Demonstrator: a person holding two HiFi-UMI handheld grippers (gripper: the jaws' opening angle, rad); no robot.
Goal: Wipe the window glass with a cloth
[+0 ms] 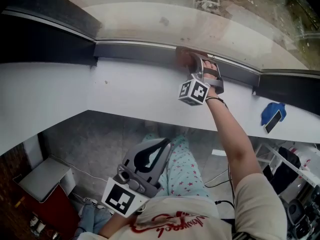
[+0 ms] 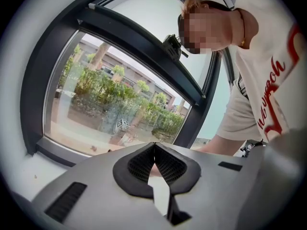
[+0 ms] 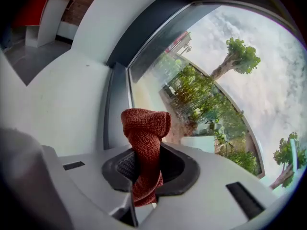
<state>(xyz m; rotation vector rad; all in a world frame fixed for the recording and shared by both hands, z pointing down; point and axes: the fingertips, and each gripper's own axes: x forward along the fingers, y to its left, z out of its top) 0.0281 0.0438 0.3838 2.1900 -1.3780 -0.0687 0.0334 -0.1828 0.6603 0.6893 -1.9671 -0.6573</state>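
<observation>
The window glass (image 1: pixel 200 29) runs across the top of the head view above a dark frame (image 1: pixel 135 50) and a white sill (image 1: pixel 125 94). My right gripper (image 1: pixel 200 64) is raised to the pane's lower edge, shut on a rust-red cloth (image 1: pixel 186 59) that touches the frame and glass there. In the right gripper view the twisted cloth (image 3: pixel 144 138) sticks out past the right gripper (image 3: pixel 145 163) toward the glass (image 3: pixel 216 80). My left gripper (image 1: pixel 162 145) hangs low by the person's body, away from the window. Seen in its own view, the left gripper (image 2: pixel 154 150) is shut on nothing, facing the glass (image 2: pixel 110 104).
A blue cloth with a dark flat slab on it (image 1: pixel 273 115) lies on the sill at the right. A red and white box (image 1: pixel 45 194) stands on the floor at lower left. Wire shelving (image 1: pixel 290 169) shows under the sill's right end.
</observation>
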